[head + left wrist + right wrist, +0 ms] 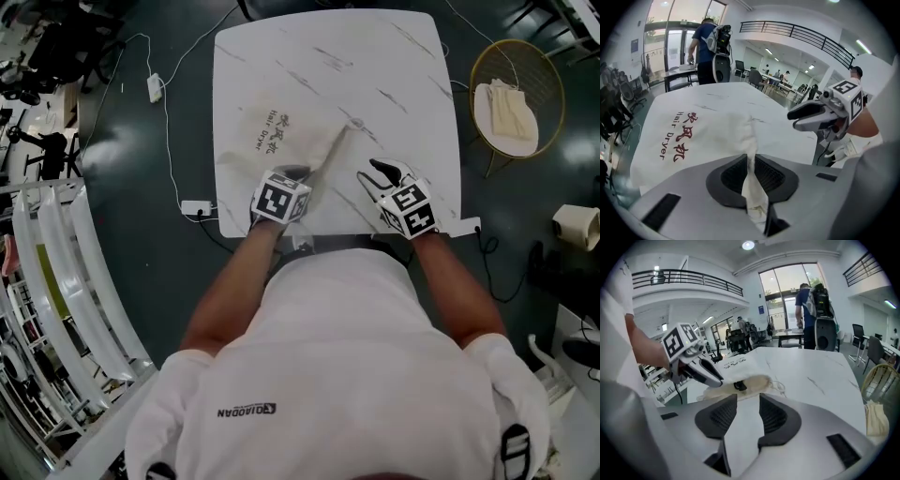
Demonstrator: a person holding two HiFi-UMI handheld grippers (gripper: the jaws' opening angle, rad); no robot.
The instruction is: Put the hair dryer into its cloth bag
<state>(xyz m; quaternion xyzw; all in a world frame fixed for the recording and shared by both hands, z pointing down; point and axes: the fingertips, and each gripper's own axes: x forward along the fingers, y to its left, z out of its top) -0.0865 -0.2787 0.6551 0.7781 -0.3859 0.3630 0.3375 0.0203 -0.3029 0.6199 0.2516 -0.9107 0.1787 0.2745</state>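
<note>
Lying on the table [403,66], the cloth bag [267,131] is clamped by the left gripper [298,174]; the right gripper's [380,173] jaws are parted, empty.

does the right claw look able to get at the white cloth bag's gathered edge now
Likely yes: the right claw, open and empty, hangs beside the red-printed white cloth bag, only bare white marble table between them.

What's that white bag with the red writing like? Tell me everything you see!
The cloth bag is off-white fabric, soft and wrinkled, printed with red characters and the words Hair Dryer. It lies mostly flat on the left part of the white marble-look table. One edge is gathered into a raised fold, and the left gripper is shut on that fold. Nothing else touches it.
</note>
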